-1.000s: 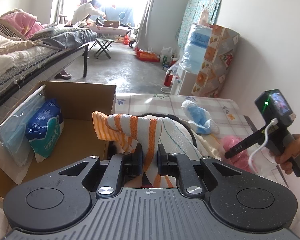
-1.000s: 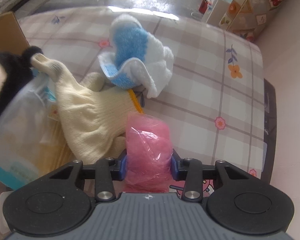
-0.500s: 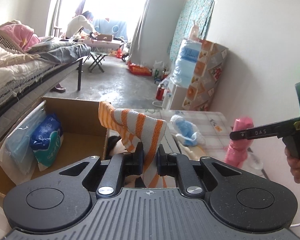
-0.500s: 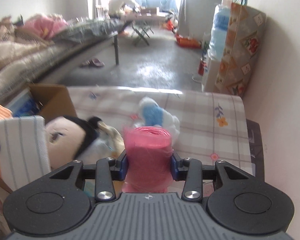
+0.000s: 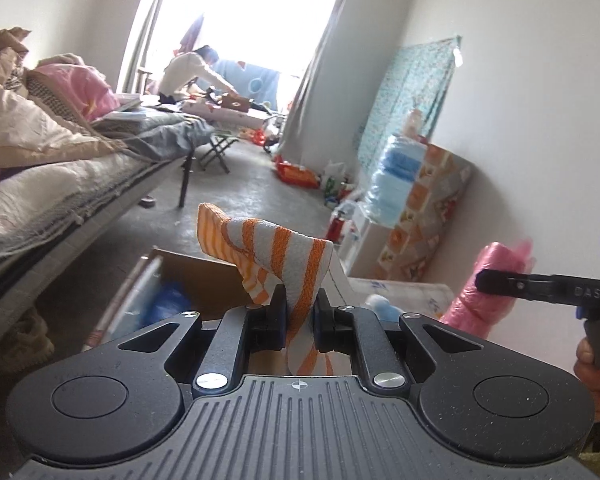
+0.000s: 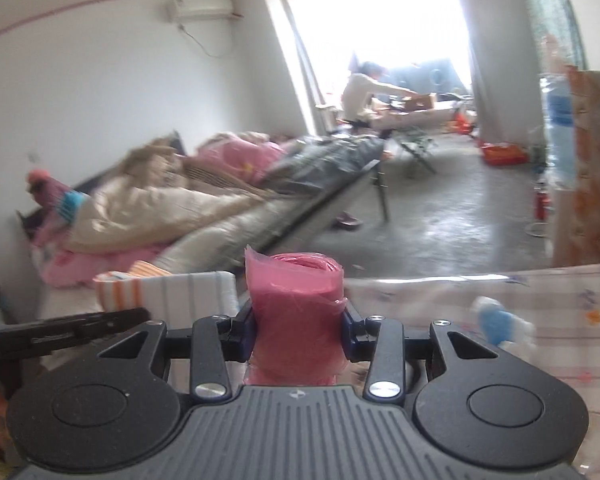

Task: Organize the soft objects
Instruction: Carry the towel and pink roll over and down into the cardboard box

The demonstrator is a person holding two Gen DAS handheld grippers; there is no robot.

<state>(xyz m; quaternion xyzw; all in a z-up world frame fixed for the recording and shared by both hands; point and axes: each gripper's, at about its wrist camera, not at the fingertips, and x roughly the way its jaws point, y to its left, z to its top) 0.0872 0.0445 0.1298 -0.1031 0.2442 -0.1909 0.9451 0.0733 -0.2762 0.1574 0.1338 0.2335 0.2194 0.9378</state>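
Note:
My left gripper (image 5: 300, 312) is shut on an orange and white striped cloth (image 5: 288, 252) and holds it up in the air, near the cardboard box (image 5: 196, 276). My right gripper (image 6: 298, 328) is shut on a pink roll of plastic bags (image 6: 296, 316), also lifted. The pink roll (image 5: 488, 296) and the right gripper's finger show at the right in the left wrist view. The striped cloth (image 6: 168, 292) shows at the left in the right wrist view. A blue and white soft item (image 6: 496, 326) lies on the checked tablecloth (image 6: 560, 300).
The box holds a blue packet (image 5: 172, 300) and a clear bag of masks (image 5: 136, 300). A bed with piled bedding (image 5: 40, 168) runs along the left. A water bottle and patterned cabinet (image 5: 420, 208) stand by the right wall. A person (image 5: 188, 72) works far back.
Both grippers have risen and tilted up from the table with their loads. The views now look across the room instead of down at the tablecloth; the doll and glove have dropped out of sight.

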